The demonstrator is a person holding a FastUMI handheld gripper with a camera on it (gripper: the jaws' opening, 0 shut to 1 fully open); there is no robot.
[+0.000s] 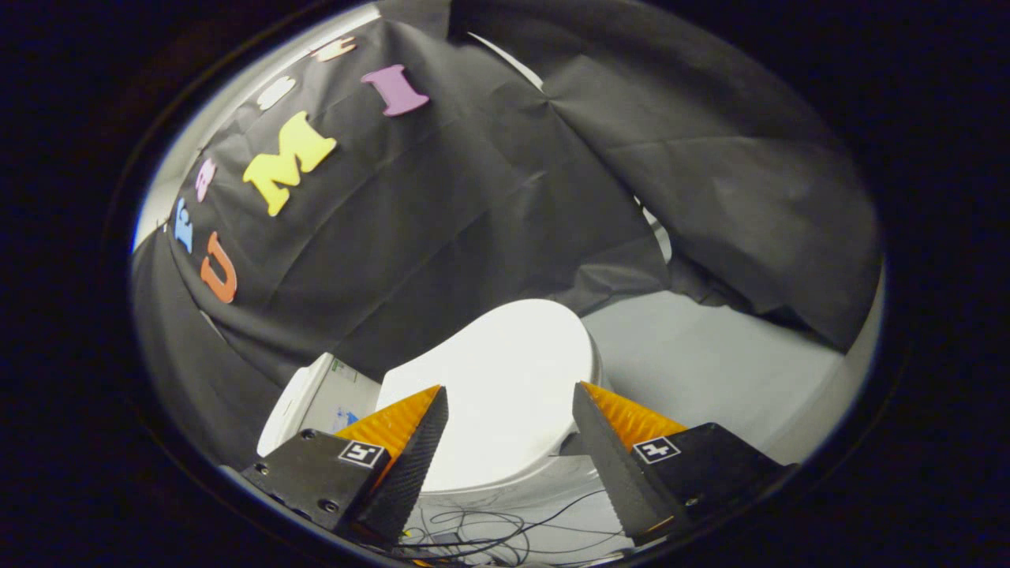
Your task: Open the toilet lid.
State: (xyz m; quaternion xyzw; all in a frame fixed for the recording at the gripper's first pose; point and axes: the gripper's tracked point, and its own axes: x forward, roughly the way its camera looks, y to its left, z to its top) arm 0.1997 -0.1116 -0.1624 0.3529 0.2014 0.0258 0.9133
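Claw (510,398) tilted, fingers wide apart, nothing between.

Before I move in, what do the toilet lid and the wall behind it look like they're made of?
The toilet lid, closed and seen between the open gripper fingers, looks like hard white plastic: smooth, even, with a soft sheen and no visible texture. It could be glazed, hard to tell. The wall behind it is black cloth, matte, with creases and hanging folds.
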